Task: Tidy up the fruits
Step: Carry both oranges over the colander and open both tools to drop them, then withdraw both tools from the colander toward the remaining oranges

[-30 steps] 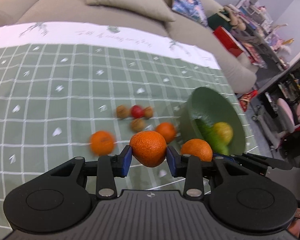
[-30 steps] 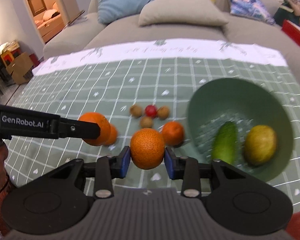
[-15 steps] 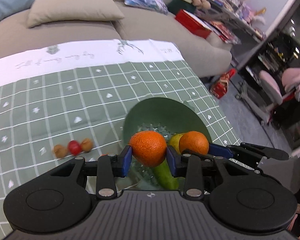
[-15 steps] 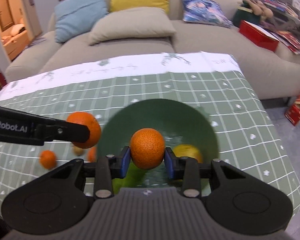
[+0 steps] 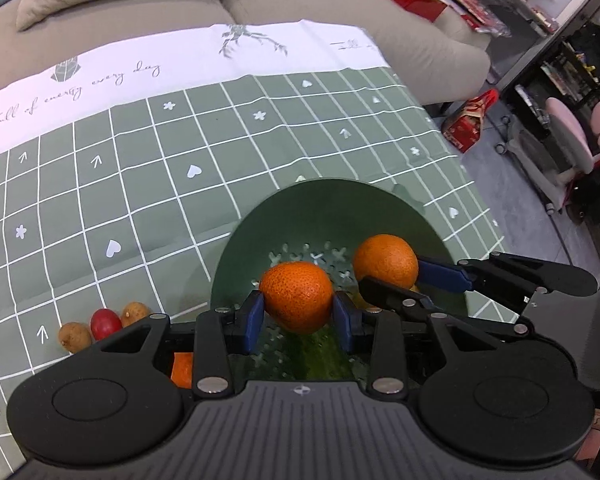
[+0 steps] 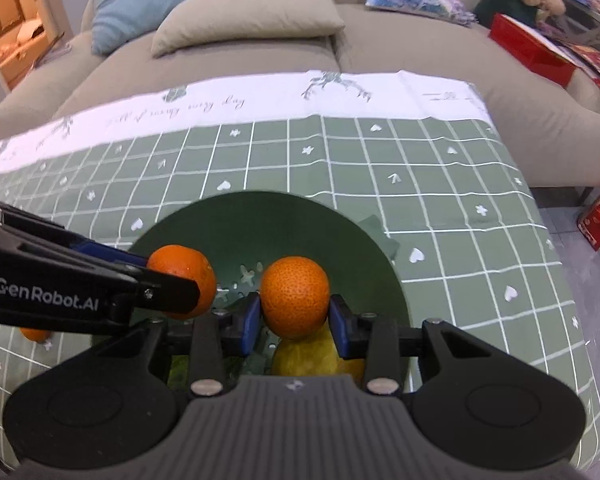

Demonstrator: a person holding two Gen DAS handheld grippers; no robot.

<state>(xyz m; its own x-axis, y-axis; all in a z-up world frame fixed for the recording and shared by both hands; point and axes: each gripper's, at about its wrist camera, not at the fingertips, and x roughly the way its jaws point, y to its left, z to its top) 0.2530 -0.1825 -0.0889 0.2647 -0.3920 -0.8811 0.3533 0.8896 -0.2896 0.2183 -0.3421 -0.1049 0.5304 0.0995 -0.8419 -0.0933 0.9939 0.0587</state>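
Currently each hand-held gripper, left (image 5: pixel 299 316) and right (image 6: pixel 293 317), clamps an orange above the green bowl (image 6: pixel 332 228); release low, probably clear of the fruit beneath.

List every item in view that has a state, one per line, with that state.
Left tongs: shut on left orange, over the bowl.
Right tongs: shut on right orange, over the bowl.
Left orange: gripped, held in the air.
Right orange: gripped, held in the air.
Green bowl: upright on the tablecloth, holding a cucumber and a yellow fruit.
Cucumber: lying in the bowl.
Yellow fruit: resting in the bowl.
Small red fruit: on the tablecloth, between two brown ones.
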